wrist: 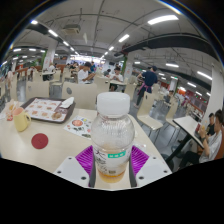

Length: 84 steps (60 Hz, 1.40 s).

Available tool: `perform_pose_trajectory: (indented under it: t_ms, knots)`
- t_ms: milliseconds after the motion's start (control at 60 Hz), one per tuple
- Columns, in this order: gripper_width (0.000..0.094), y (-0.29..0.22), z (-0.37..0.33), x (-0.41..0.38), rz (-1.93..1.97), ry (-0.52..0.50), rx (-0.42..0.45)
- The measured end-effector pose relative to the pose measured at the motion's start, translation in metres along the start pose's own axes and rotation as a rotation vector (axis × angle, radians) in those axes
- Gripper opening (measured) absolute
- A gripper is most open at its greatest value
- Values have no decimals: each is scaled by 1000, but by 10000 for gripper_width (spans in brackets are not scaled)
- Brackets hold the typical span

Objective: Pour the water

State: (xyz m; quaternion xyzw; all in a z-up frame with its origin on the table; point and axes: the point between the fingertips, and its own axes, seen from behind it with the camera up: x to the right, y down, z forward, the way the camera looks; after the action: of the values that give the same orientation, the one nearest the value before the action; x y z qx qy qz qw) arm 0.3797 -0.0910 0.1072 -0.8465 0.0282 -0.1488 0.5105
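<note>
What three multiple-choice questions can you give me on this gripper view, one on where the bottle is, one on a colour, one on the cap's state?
1. Where is the bottle?
A. Between the gripper's fingers
B. Lying on the tray
C. On a chair

2. What colour is the round coaster on the table?
A. Blue
B. Red
C. Green

3. The bottle's cap is
A. Off, beside the bottle
B. On the bottle
C. On the tray

Answers: 1 A, it stands upright between the purple pads of the gripper. 2 B, the disc looks red. 3 B, the white cap sits on the neck.
</note>
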Motion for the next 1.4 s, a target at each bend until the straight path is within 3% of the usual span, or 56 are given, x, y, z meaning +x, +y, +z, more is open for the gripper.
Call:
perform_pose_trajectory:
  t_ms: [167, 467, 633, 867, 1150, 1400]
  knots:
    - [457, -76, -9, -20, -220, 135, 56]
    - [457, -206, -10, -145, -848, 348, 130]
    - [457, -228, 3, -231, -1321, 401, 179]
    - [456, -211, 34, -309, -1834, 448, 203]
    - [456, -194, 44, -322, -1837, 381, 155]
    - [460, -215, 9, -300, -900, 83, 162]
